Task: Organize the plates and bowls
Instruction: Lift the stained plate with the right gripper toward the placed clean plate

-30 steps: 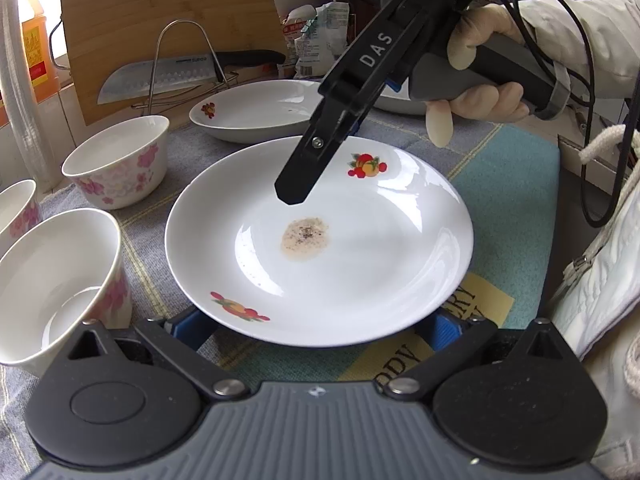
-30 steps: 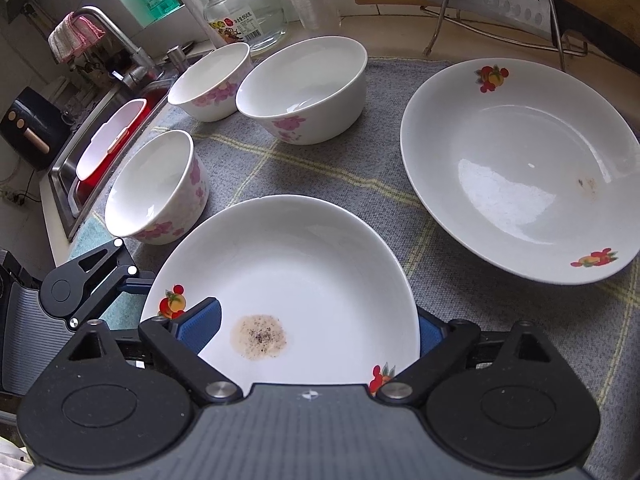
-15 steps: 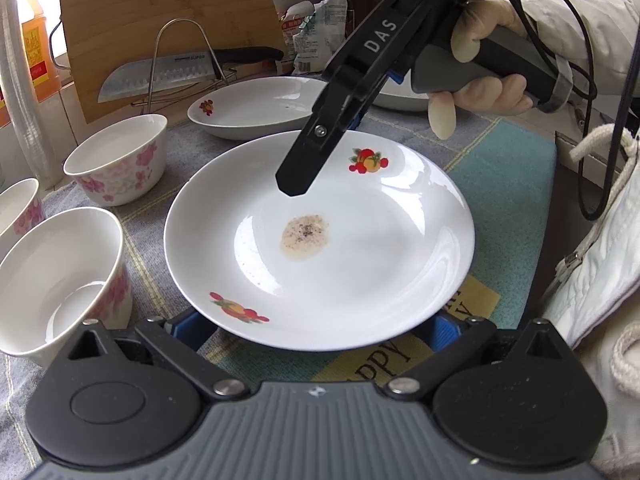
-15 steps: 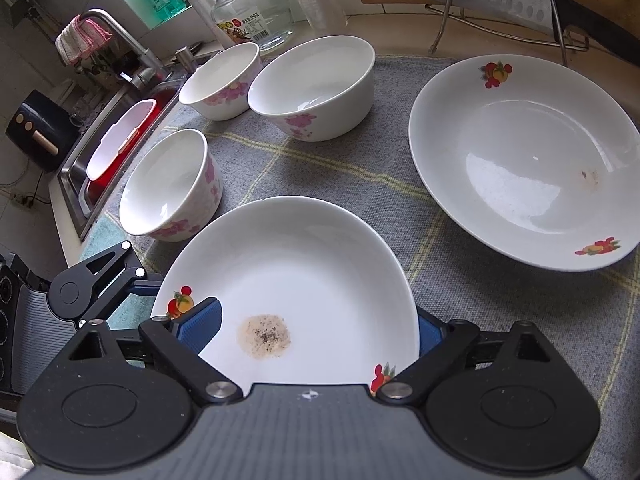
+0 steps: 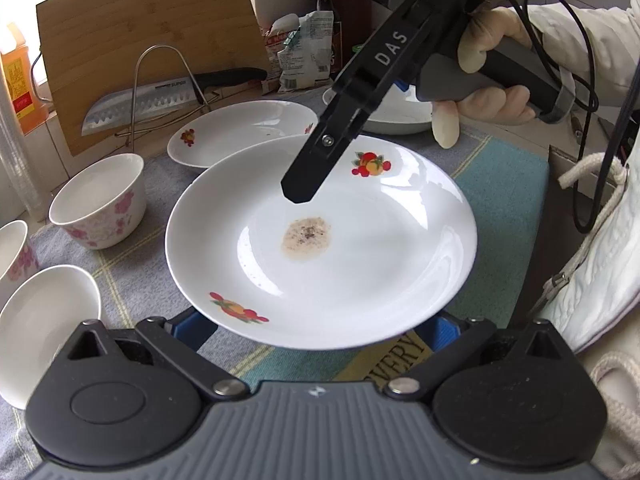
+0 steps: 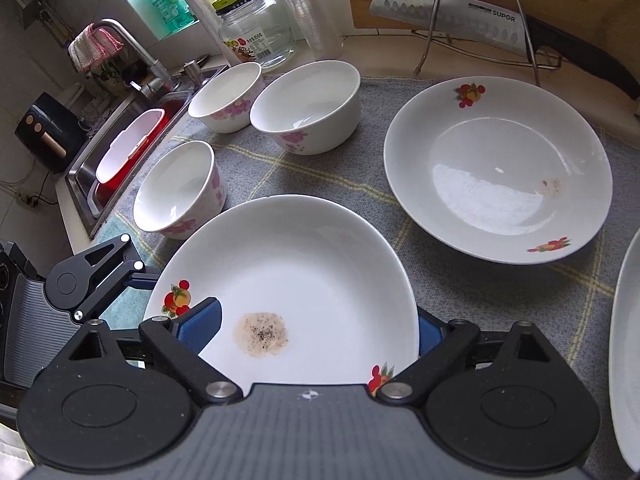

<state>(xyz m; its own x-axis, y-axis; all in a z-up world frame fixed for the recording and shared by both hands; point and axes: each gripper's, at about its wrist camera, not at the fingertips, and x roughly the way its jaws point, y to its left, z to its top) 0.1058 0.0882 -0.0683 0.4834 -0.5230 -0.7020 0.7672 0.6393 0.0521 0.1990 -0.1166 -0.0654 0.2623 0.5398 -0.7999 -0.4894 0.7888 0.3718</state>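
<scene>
A white plate (image 5: 360, 260) with fruit decals and a brown smear in its middle hangs above the mat, carried between both grippers. My left gripper (image 5: 316, 328) stands open, its blue pads wide apart beneath the plate's near rim; one of its fingers (image 6: 136, 276) reaches under the plate (image 6: 312, 264) from the left. My right gripper (image 6: 314, 326) straddles the opposite rim with wide jaws. One pad lies on the plate's inside and the other is hidden below it. Its upper finger (image 5: 312, 172) slants over the plate from a gloved hand (image 5: 492, 92).
Three flowered bowls (image 6: 308, 108) (image 6: 226, 96) (image 6: 176, 188) stand on the grey mat. A second fruit plate (image 6: 496, 168) lies beyond, a third (image 6: 628, 360) at the right edge. Behind are a knife on a wire rack (image 6: 448, 16), a cutting board (image 5: 152, 40) and a sink (image 6: 120, 152).
Both grippers have risen together with the plate and drifted a little toward the far plates. The bowls have slid lower and leftward in the left wrist view. Jaw spacing looks unchanged.
</scene>
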